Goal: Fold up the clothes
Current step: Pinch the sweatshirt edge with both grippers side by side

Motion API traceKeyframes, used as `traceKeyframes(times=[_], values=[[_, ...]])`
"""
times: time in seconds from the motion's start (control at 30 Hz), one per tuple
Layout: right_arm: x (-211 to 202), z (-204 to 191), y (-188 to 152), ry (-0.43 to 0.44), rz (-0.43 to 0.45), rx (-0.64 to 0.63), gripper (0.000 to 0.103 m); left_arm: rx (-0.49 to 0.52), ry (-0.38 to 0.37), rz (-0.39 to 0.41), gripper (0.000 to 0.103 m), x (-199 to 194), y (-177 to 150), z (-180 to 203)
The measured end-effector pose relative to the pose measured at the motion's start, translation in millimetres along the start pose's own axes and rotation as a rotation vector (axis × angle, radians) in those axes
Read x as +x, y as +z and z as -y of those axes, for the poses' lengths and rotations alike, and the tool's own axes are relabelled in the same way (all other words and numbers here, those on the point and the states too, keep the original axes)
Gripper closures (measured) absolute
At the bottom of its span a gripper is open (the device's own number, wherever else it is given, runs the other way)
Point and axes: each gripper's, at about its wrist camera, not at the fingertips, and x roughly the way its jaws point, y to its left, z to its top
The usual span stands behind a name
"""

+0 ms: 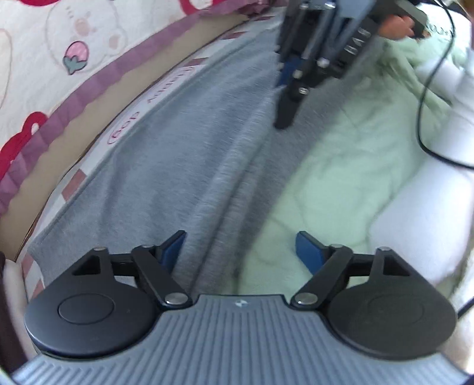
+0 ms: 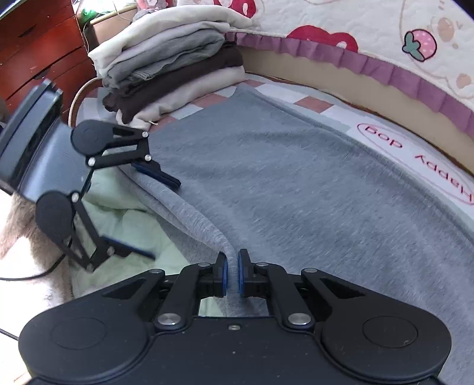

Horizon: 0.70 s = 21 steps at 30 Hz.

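Strawberry-print quilt (image 2: 370,26) behind; wooden drawers (image 2: 38,50) far left; black cable (image 1: 426,97) right.

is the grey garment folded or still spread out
Mostly spread: the grey garment lies flat across the bed, only its near edge pinched up in the right gripper.

- Left wrist view: sits just behind the left gripper (image 1: 240,251), looks steeply down and forward along its fingers, close over the grey garment (image 1: 177,165). Green blanket (image 1: 340,177) to the right, quilt (image 1: 74,44) at upper left. Right gripper (image 1: 286,118) enters from the top.
- Right wrist view: sits just behind the right gripper (image 2: 232,272), angled steeply down, close over the garment (image 2: 296,192). Faces a stack of folded clothes (image 2: 171,68) and a wooden dresser (image 2: 38,44). Left gripper (image 2: 164,219) at left.
- Shared: garment, its rolled edge, blanket, quilt, printed sheet (image 2: 414,165); each view shows the other gripper.
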Motion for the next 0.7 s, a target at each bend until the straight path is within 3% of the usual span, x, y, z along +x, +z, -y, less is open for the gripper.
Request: traceKeyframes(times=[0.23,0.4,0.53,0.57,0.6,0.67,0.7], values=[[-8.6,31.0,21.7,-0.083,0.051,-0.014,0.097,-0.034,0.030,0.029,0.046,21.6,38.6,-44.8],[2.2,74.3,42.1,-0.126,0.091,0.164,0.097,-0.285,0.084,-0.040,0.060,56.4,46.1,-73.3],[14.8,94.5,33.6,-0.036,0.070,0.284,0.096,-0.535,0.075,-0.111,0.070,63.4,35.0,-87.8],[14.4,97.3,27.4,-0.016,0.057,0.303,0.094,-0.569,0.080,-0.109,0.073,61.7,32.2,-88.4],[11.0,97.9,21.2,-0.011,0.050,0.310,0.085,-0.590,0.093,-0.103,0.075,60.3,30.2,-89.1],[-6.8,95.6,5.5,-0.029,0.039,0.304,0.083,-0.614,0.132,-0.100,0.077,59.5,27.5,-90.9],[-18.4,93.5,-3.2,-0.045,0.034,0.297,0.077,-0.625,0.148,-0.100,0.078,59.6,26.4,-91.9]])
